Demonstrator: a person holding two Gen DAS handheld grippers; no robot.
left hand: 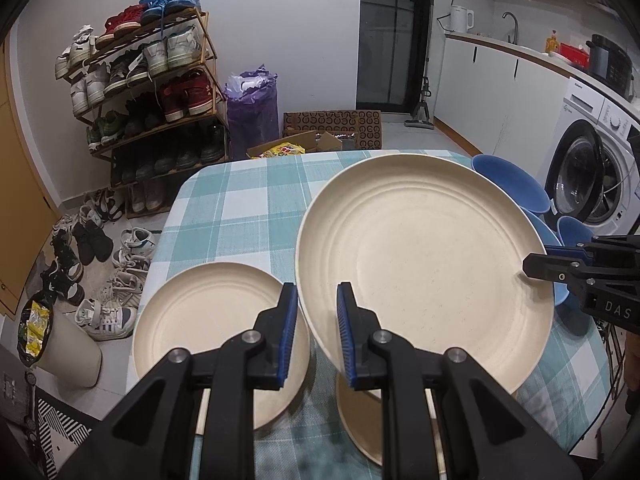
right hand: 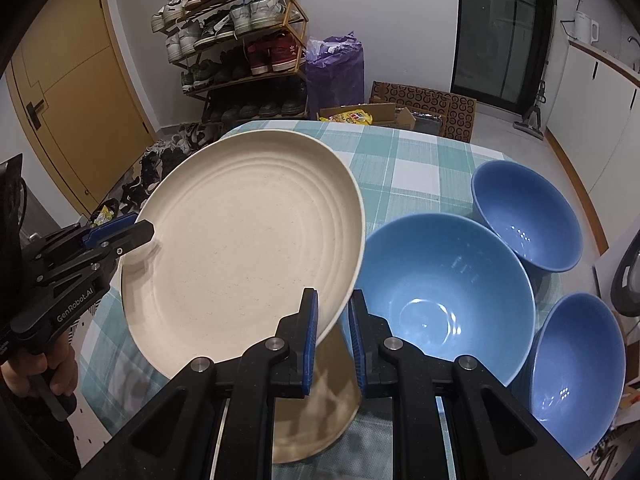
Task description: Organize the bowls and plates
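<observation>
Cream, ridged and round, the large plastic plate (left hand: 424,264) is being held tilted above the checked-cloth worktop (left hand: 248,208), its rim being clenched at opposite edges by the left gripper (left hand: 318,334) and the right gripper (right hand: 334,338). A smaller cream plate (left hand: 208,344) is lying just left, and three glossy blue bowls (right hand: 448,296) are standing close together on the right.

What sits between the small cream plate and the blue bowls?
The big cream plate, held up off the table by both grippers at opposite rims, hangs between the small plate and the blue bowls; the left wrist view shows it best.
</observation>
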